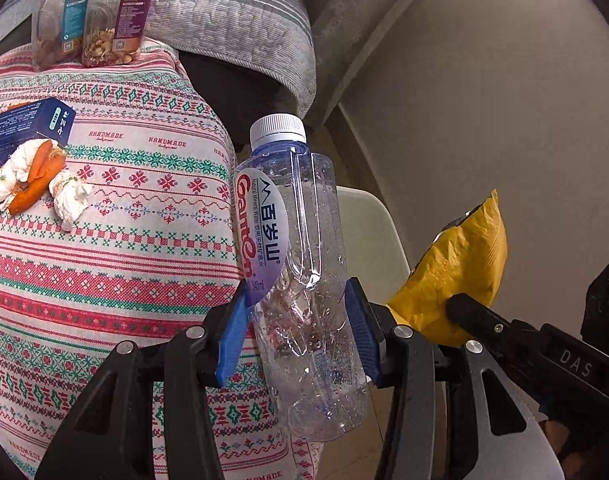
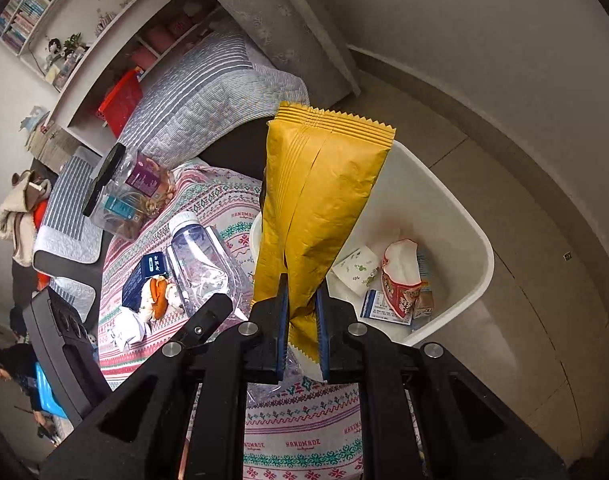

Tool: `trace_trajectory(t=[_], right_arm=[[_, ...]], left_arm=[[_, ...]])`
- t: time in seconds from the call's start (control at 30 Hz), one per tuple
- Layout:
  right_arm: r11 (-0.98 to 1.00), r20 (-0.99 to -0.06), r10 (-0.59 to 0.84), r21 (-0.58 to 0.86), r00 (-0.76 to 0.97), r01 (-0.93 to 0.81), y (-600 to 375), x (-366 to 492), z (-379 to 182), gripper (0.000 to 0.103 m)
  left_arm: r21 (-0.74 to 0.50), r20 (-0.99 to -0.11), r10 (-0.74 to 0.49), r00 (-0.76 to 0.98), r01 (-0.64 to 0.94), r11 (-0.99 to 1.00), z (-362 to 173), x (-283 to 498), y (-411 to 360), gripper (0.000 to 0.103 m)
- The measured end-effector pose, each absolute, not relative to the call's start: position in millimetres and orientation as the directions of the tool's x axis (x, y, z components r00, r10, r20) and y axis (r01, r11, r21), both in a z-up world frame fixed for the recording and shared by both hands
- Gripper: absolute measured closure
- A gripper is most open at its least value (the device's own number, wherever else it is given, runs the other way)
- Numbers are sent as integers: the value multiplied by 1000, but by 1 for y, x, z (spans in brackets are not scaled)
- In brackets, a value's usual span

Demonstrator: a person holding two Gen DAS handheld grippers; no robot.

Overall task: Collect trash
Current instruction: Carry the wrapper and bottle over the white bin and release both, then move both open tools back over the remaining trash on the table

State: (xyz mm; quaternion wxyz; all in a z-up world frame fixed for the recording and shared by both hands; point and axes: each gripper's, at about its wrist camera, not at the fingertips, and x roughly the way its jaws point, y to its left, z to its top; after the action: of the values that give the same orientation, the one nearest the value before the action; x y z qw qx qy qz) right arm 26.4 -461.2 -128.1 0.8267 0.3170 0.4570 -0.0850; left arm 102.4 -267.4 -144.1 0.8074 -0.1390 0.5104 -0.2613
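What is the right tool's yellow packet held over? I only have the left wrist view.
Observer: The yellow packet, clamped by the right tool, hangs at the near rim of a white bin.
Operator: Anything in the bin?
Observer: Yes, a red-and-white wrapper and small cartons lie on its bottom.
Operator: Where's the left tool's bottle?
Observer: The water bottle is left of the packet, above the patterned tablecloth.

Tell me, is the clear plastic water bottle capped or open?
Capped. The clear plastic water bottle, clamped in the left gripper, has its white screw cap seated on the neck.
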Motion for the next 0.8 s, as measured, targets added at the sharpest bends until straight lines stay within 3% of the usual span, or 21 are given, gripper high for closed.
trace_trajectory(t=[0.1, 0.13, 0.17, 0.2, 0.43, 0.8], right_arm=[[775, -833, 141, 429, 535, 464, -467, 32, -141, 80], [761, -838, 134, 428, 528, 487, -471, 33, -145, 65], [738, -841, 137, 439, 524, 513, -476, 32, -148, 41], [708, -837, 146, 460, 527, 535, -480, 30, -150, 38], [660, -805, 176, 523, 566, 539, -486, 19, -137, 38], [681, -781, 233, 557, 580, 475, -453, 32, -122, 38]], left_arm=[[-465, -762, -551, 340, 304, 831, -151, 106, -288, 55], [-464, -766, -554, 327, 316, 828, -155, 109, -295, 55], [-467, -771, -558, 306, 324, 823, -161, 112, -302, 55], [-469, -780, -558, 284, 325, 821, -168, 117, -307, 54], [-456, -795, -541, 274, 318, 831, -180, 117, -311, 48], [-413, -794, -493, 356, 278, 867, -153, 113, -234, 48]])
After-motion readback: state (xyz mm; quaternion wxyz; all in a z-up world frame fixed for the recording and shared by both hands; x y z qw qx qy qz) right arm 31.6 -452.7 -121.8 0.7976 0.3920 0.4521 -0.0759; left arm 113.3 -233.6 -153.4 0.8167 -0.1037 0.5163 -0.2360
